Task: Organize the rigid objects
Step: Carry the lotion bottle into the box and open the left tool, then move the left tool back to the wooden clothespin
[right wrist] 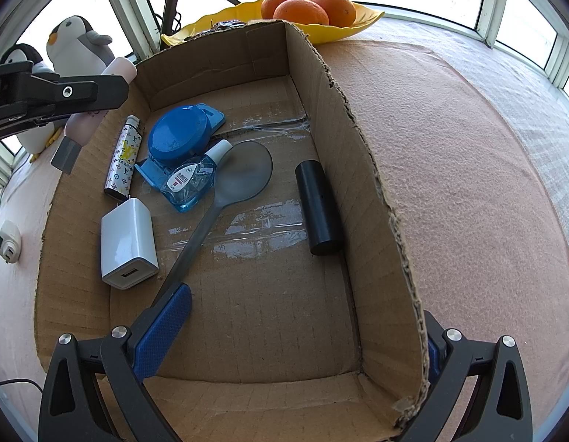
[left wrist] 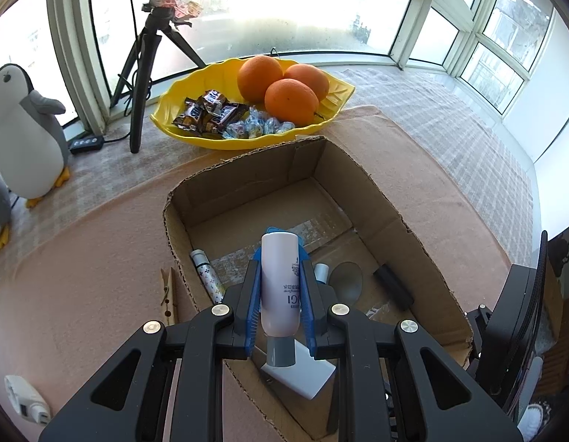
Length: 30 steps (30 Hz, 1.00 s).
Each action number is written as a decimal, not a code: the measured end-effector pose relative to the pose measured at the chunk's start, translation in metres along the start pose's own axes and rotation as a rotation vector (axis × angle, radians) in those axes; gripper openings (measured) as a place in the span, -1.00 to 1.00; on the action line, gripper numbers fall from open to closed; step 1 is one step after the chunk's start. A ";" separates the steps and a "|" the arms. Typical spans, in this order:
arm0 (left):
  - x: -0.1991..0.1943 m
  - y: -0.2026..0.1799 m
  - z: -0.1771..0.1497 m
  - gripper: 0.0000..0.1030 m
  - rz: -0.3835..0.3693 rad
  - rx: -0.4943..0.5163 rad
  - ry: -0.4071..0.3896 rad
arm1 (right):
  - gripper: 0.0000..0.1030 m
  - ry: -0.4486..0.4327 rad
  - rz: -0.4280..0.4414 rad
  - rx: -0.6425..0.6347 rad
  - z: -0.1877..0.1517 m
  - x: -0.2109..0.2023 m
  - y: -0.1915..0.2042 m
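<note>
Left claw (left wrist: 279, 287) pinching pale pink bottle (left wrist: 279, 283), grey cap toward camera, held over near-left corner of cardboard box (right wrist: 369, 169), right claw (right wrist: 303, 331) spread wide, straddling box's right wall, charger (right wrist: 128, 243), spoon (right wrist: 225, 191), black cylinder (right wrist: 318, 208) inside box.

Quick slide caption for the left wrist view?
Left claw grips a white tube, cap down, above the cardboard box.

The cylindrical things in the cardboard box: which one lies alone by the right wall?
The plain black cylinder; the patterned white lighter lies at the left.
</note>
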<state>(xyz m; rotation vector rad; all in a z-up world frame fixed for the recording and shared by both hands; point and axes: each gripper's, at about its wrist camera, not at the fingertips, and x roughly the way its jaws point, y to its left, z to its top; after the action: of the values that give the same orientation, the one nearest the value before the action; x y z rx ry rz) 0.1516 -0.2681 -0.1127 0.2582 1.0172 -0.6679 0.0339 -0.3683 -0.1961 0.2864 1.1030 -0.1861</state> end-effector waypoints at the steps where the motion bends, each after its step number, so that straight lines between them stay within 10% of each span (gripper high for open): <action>1: 0.000 0.000 0.000 -0.64 0.001 -0.003 -0.002 | 0.99 0.000 0.000 0.000 0.000 0.000 0.000; 3: 0.001 0.001 0.001 -0.43 -0.002 -0.005 0.003 | 0.99 0.000 0.000 0.000 0.000 0.000 0.000; 6: -0.002 0.003 0.002 0.53 0.022 -0.015 -0.014 | 0.99 0.000 0.000 0.000 0.000 0.000 0.000; 30: -0.002 0.009 0.004 0.53 0.007 -0.048 -0.009 | 0.99 0.000 0.001 0.000 0.000 0.001 0.000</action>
<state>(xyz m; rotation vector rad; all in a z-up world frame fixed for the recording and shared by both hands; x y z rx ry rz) 0.1592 -0.2617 -0.1100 0.2165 1.0217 -0.6370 0.0337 -0.3684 -0.1968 0.2871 1.1030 -0.1858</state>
